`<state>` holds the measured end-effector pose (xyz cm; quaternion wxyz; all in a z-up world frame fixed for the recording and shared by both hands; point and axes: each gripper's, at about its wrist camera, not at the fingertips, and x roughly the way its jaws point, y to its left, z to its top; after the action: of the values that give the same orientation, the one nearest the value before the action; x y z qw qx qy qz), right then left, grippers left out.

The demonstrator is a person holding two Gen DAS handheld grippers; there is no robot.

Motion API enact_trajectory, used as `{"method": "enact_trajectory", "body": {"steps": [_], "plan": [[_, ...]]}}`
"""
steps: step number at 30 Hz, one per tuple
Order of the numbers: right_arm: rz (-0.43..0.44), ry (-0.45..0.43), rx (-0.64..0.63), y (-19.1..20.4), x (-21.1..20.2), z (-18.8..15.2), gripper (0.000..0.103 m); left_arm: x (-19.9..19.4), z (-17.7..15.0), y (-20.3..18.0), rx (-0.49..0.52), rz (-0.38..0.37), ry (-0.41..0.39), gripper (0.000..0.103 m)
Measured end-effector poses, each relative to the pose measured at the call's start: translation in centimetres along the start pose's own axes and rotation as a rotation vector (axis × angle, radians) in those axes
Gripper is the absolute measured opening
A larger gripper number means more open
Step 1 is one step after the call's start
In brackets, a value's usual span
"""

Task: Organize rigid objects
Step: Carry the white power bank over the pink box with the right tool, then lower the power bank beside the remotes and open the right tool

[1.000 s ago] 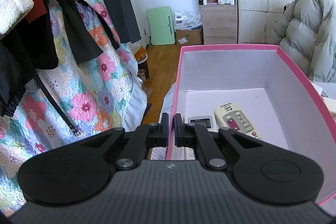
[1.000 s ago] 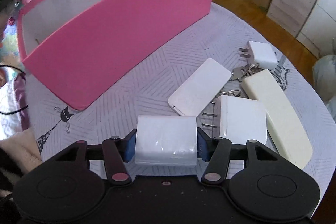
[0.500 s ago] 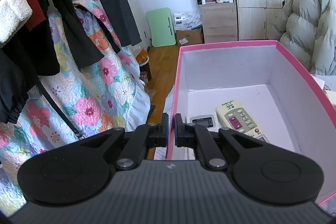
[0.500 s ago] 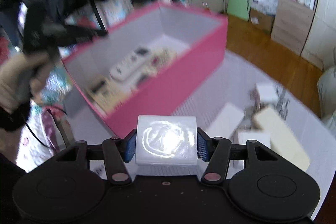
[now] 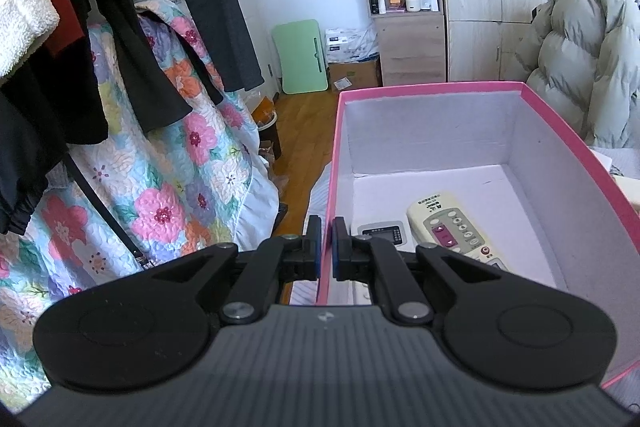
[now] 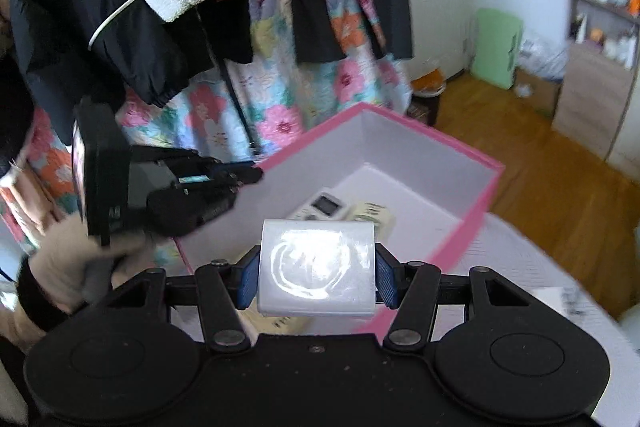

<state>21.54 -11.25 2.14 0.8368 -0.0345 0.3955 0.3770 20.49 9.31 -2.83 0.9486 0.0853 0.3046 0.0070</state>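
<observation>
White block (image 6: 318,269), glossy, rounded corners, sat clamped between the right gripper (image 6: 316,279) jaws, blue pads on its two short sides, held above the near corner of the pink box (image 6: 476,211). Likely a charger or power bank; could not tell which. Judged rigid and fairly light, but the shiny shell looked slippery, so a grip across the flat sides near the middle seemed best, as here. Probably tolerates a short drop, though better lowered.

Inside the box: a cream remote (image 5: 456,227) and a smaller grey-screened device (image 5: 380,231) lay side by side on the floor of it. Far half of the box bare.

Left gripper (image 5: 326,243) jaws narrow, pinched on the box's left wall at the rim, apparently steadying it. Gloved hand (image 6: 68,267) carried that gripper.

Box rested on a pale patterned surface (image 6: 540,267). Hanging clothes and a floral quilt (image 5: 168,187) stood behind.
</observation>
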Motion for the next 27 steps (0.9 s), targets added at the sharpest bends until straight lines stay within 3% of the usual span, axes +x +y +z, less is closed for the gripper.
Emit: {"method": "enact_trajectory", "body": {"steps": [5,11,15,19,23,27], "plan": [[0.14,0.128,0.186,-1.9,6.0,2.3,0.061,0.0,0.0,0.6,-0.025,-0.022,-0.003,0.004],[0.113,0.248,0.272,-2.2,13.0,3.1,0.061,0.2,-0.1,1.0,-0.04,-0.042,-0.001,0.004],[0.129,0.321,0.395,-3.3,15.9,2.8,0.062,0.3,-0.1,1.1,-0.043,-0.044,0.0,0.004],[0.134,0.368,0.536,-4.2,17.2,2.2,0.067,0.5,-0.1,1.2,-0.054,-0.052,0.005,0.004],[0.269,0.376,0.672,-5.4,16.8,1.4,0.067,0.6,-0.2,0.9,-0.049,-0.049,0.009,0.004],[0.257,0.303,0.622,-4.9,13.3,1.6,0.067,0.8,-0.1,1.0,-0.048,-0.047,0.01,0.004]]}}
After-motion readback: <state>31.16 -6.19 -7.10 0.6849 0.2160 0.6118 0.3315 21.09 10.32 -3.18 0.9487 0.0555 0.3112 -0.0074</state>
